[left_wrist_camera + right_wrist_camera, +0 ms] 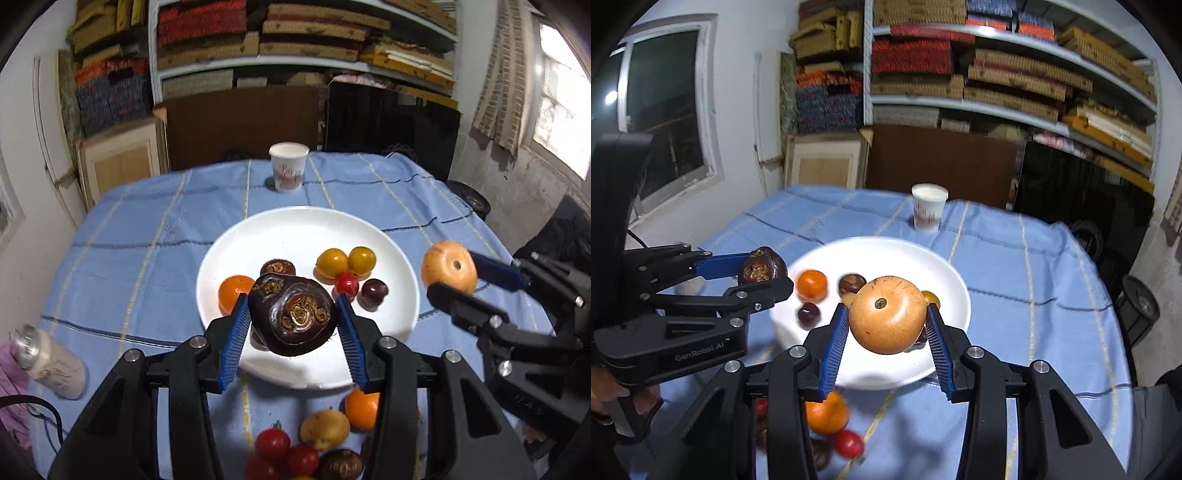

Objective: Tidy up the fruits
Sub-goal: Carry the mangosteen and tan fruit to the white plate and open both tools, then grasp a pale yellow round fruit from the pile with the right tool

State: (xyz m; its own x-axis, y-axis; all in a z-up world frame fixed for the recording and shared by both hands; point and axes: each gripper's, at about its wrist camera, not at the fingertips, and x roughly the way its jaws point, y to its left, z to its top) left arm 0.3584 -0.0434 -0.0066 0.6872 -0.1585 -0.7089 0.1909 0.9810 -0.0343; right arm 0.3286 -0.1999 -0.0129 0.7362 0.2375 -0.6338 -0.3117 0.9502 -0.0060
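Left gripper (291, 321) clamped on a dark brown knobbly fruit (291, 319), held above the near part of the white plate (295, 225). Right gripper (886, 332) clamped on a tan round fruit (888, 314), above the same plate's near side. Loose fruits (295, 446) lie on the blue tablecloth (129, 229) near the plate.

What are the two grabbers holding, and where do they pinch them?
The left gripper pinches a dark brown knobbly fruit by its two sides. The right gripper pinches a round tan-orange fruit by its sides, above the white plate.
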